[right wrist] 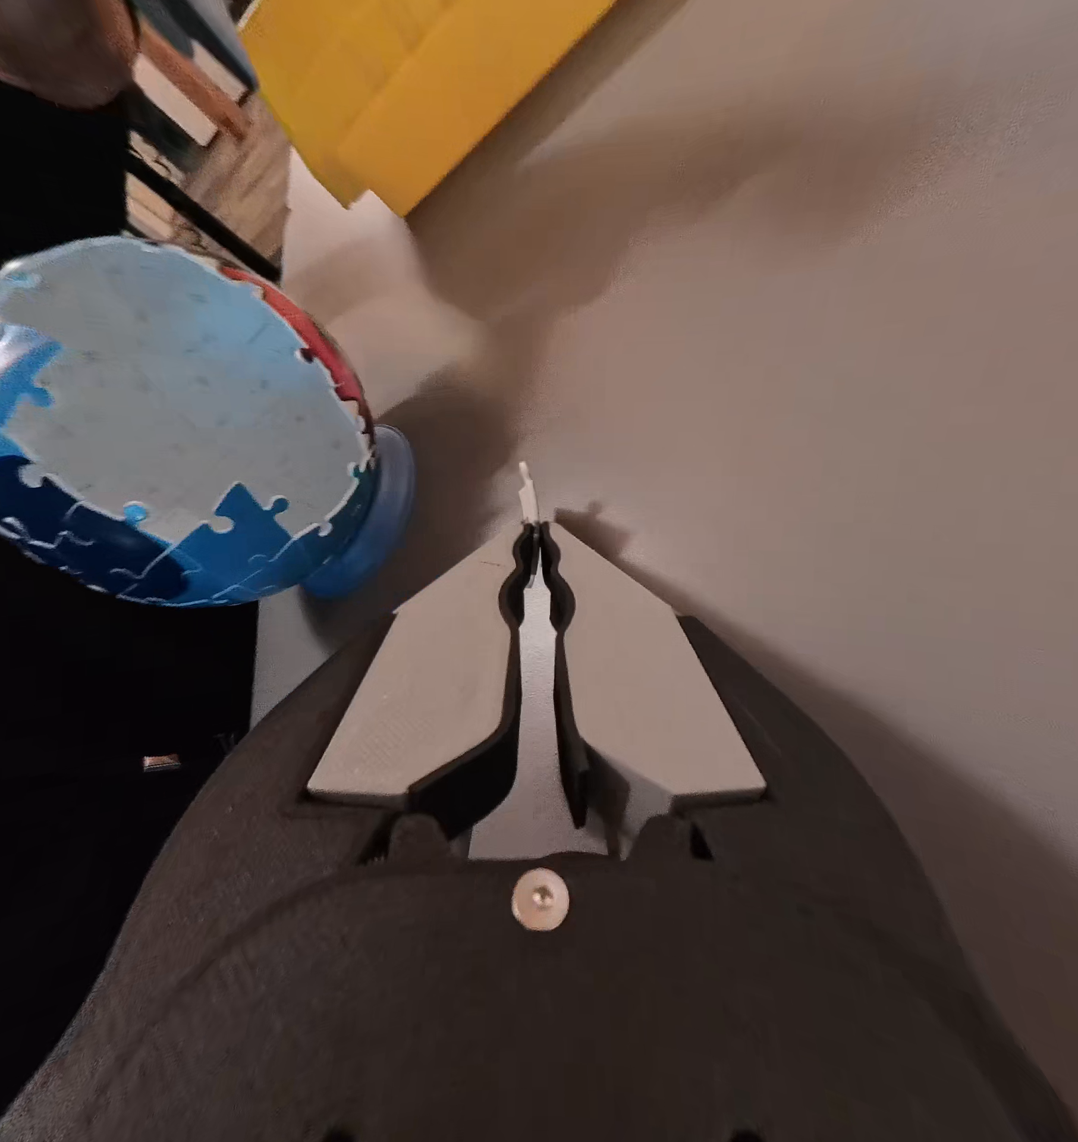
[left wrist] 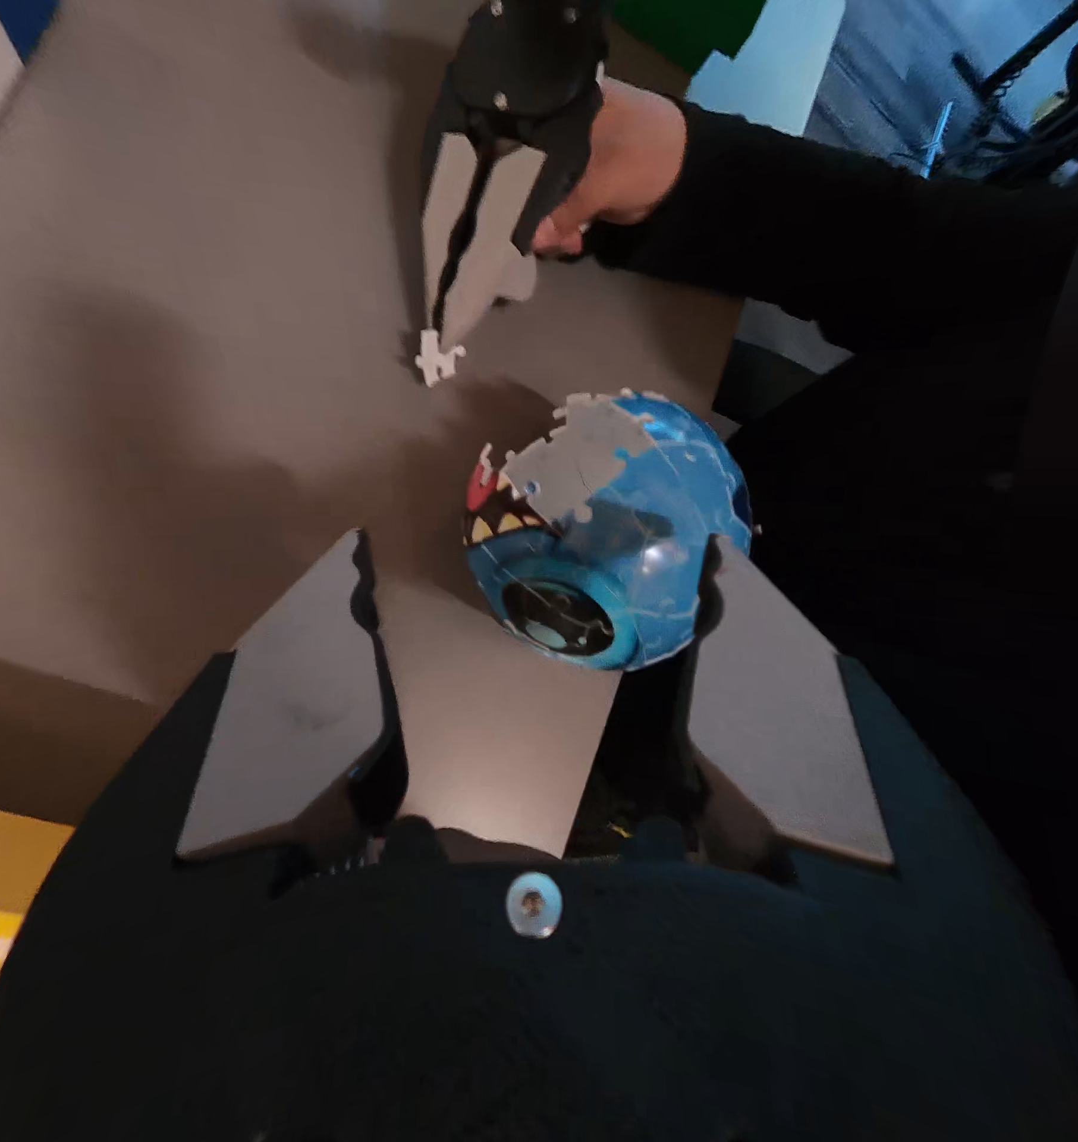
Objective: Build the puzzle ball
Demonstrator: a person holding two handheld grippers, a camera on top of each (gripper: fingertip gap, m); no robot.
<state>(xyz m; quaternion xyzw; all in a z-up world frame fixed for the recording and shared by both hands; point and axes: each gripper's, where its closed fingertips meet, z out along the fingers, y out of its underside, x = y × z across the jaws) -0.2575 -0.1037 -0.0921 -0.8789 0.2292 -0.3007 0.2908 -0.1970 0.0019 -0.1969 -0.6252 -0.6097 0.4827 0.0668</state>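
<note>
Over the grey tabletop (left wrist: 153, 309), your left gripper (left wrist: 536, 556) stands spread, one finger seemingly touching the blue, half-built puzzle ball (left wrist: 616, 531); your right gripper (right wrist: 536, 531) pinches a small white puzzle piece (right wrist: 527, 491) nearby

Left gripper (left wrist: 539, 556) jaws wide apart; right gripper (right wrist: 537, 532) pinched closed.

Left wrist cam looks steeply down on the surface (left wrist: 153, 309), close, with the puzzle ball (left wrist: 610, 537) near the surface's edge. Right wrist cam sits low over it, facing the yellow box (right wrist: 412, 93). Shared: ball, right gripper (left wrist: 437, 346).
</note>
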